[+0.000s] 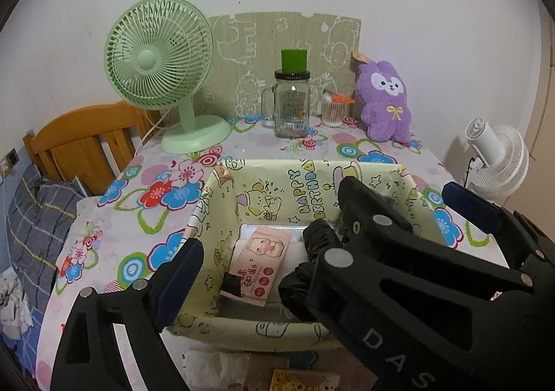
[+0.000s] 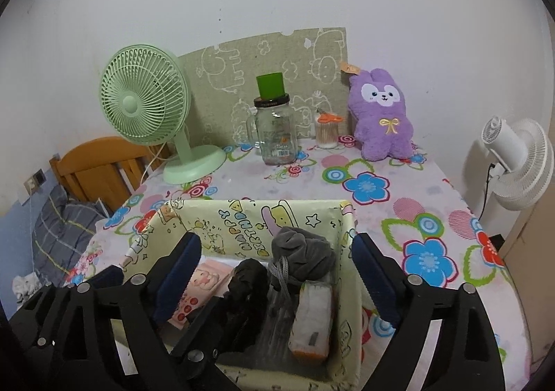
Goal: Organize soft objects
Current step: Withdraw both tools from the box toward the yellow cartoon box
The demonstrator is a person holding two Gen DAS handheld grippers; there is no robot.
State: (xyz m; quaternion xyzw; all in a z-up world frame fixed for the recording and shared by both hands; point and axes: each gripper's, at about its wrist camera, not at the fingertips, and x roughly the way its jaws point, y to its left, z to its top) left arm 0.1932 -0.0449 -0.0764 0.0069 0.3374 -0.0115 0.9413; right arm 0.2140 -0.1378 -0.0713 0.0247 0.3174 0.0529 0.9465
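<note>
Yellow cartoon-print box (image 2: 312, 214) on the flowered tablecloth (image 2: 399, 189): holds pink wipes pack (image 1: 260, 262), black bundle (image 2: 248, 281), grey pouch (image 2: 300, 254). Left gripper (image 1: 322, 228) and right gripper (image 2: 277, 278) over it, jaws apart, nothing held. Step: release into box, likely done. Next: withdraw, perhaps fetch the purple plush rabbit (image 2: 380, 117).

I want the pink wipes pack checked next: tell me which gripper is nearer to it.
Left. The left gripper brackets the pink wipes pack on the box's left side; the right gripper hangs over the grey bundle further right.
</note>
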